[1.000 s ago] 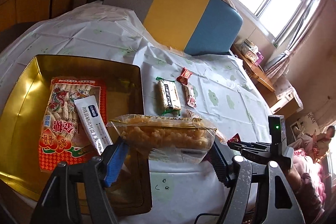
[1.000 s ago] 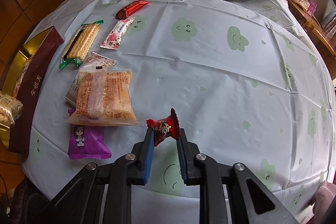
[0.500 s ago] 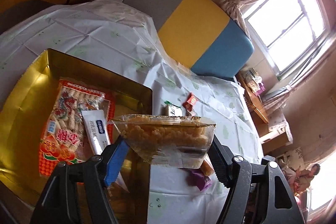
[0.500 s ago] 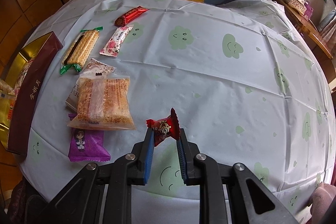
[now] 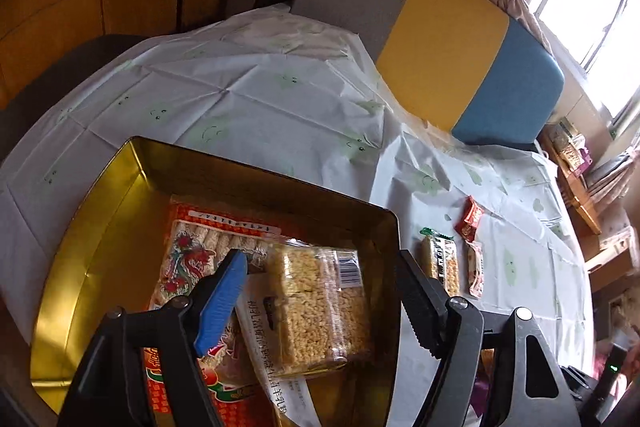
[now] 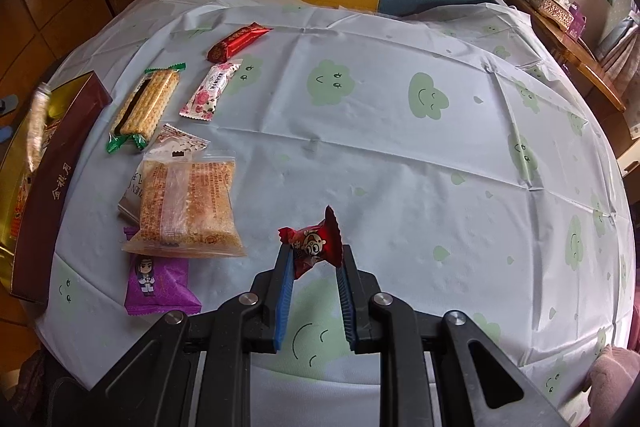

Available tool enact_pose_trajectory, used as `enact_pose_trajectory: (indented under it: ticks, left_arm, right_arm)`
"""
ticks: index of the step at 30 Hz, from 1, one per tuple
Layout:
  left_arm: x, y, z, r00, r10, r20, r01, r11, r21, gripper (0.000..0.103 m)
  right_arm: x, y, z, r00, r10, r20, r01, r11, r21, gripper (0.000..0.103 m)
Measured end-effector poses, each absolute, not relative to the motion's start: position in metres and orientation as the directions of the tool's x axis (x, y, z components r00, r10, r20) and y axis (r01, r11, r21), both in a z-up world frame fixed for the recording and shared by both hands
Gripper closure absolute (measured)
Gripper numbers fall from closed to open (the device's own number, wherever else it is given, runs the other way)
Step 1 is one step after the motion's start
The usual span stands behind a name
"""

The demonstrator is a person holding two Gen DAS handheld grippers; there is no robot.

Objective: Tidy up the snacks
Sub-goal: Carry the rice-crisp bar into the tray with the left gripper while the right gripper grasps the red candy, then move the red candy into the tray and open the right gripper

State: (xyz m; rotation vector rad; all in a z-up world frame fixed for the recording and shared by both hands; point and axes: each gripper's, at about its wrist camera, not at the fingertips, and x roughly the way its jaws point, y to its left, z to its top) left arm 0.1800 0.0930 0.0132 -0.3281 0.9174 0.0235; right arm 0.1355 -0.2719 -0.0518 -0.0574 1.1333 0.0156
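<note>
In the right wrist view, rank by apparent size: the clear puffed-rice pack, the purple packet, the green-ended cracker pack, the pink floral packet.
1. clear puffed-rice pack
2. purple packet and green-ended cracker pack look alike; the purple one is partly covered.
3. pink floral packet, though farthest from the camera.

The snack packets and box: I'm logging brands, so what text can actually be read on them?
"金桃月": side of the brown box.
Biscuit packet with green ends: white letters, too blurred to read.
White sachet in the tin: Chinese print, not legible.
Clear rice-cake bag: red print, too small.
</note>
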Motion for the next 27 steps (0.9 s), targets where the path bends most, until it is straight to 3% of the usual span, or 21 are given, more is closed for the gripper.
enact_pose_trajectory:
  ticks: [5, 18, 27]
  left_arm:
    - [0.161, 0.097, 0.027, 0.659, -0.114, -0.743, -0.168, 0.941, -0.294, 0.028]
    - [0.077, 0.104, -0.004, 0.628, 0.096, -0.772, -0.217, 0.975, -0.055, 0.028]
    - [0.060, 0.110, -0.013, 0.609, 0.137, -0.781, -0.244, 0.970, -0.020, 0.027]
  right_arm:
    - [0.135, -0.273, -0.048, 0.442, -0.006, -0.897, -0.043, 0.999, -0.028, 0.082]
    - [0.130, -0.264, -0.034, 0.501, 0.077, -0.862, -0.086, 0.996, 0.039, 0.082]
    - [0.119, -0.238, -0.015, 0.537, 0.203, -0.818, -0.184, 0.975, 0.122, 0.082]
